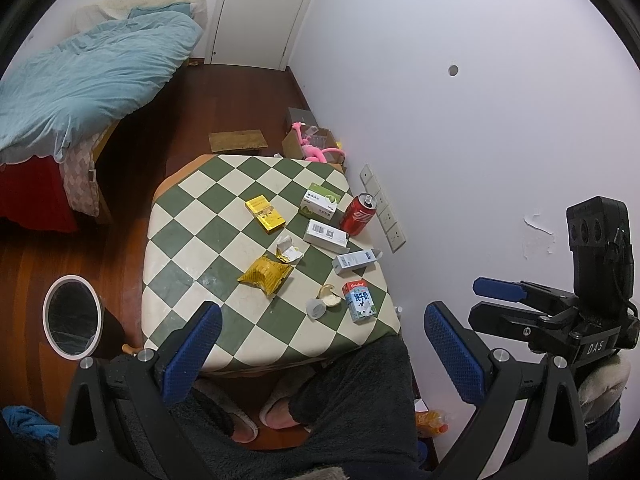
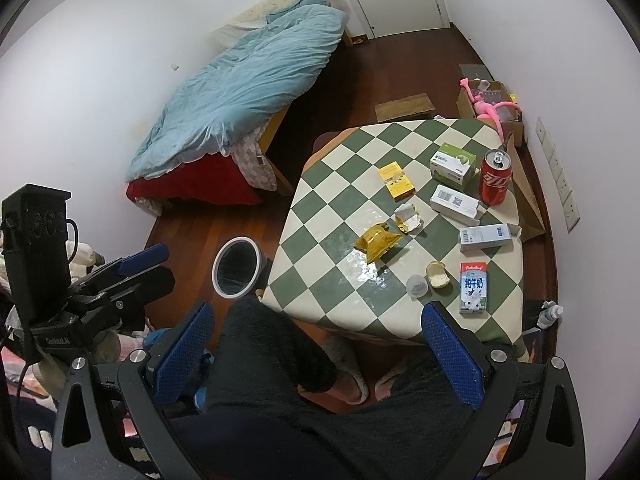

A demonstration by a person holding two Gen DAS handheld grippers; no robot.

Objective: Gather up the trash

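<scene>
A green-and-white checkered table (image 1: 188, 248) carries trash: a red cola can (image 1: 359, 213), a milk carton (image 1: 360, 301), a crumpled yellow wrapper (image 1: 266, 273), a yellow box (image 2: 396, 180), several white boxes (image 2: 456, 202), torn paper (image 2: 408, 218), a bread piece (image 2: 437, 274) and a small plastic cup (image 2: 417, 286). On the floor left of the table stands a white-rimmed bin (image 1: 72, 316) with a black liner. My left gripper (image 1: 324, 344) and my right gripper (image 2: 320, 344) are both open and empty. They hang high above the table's near edge, touching nothing.
A person's dark-trousered legs (image 2: 304, 380) and slippers are below the grippers. A bed with a blue quilt (image 1: 88, 80) lies to the left. A cardboard box holding a pink toy (image 1: 316, 146) sits beyond the table by the white wall. A bottle (image 2: 550, 315) stands on the floor.
</scene>
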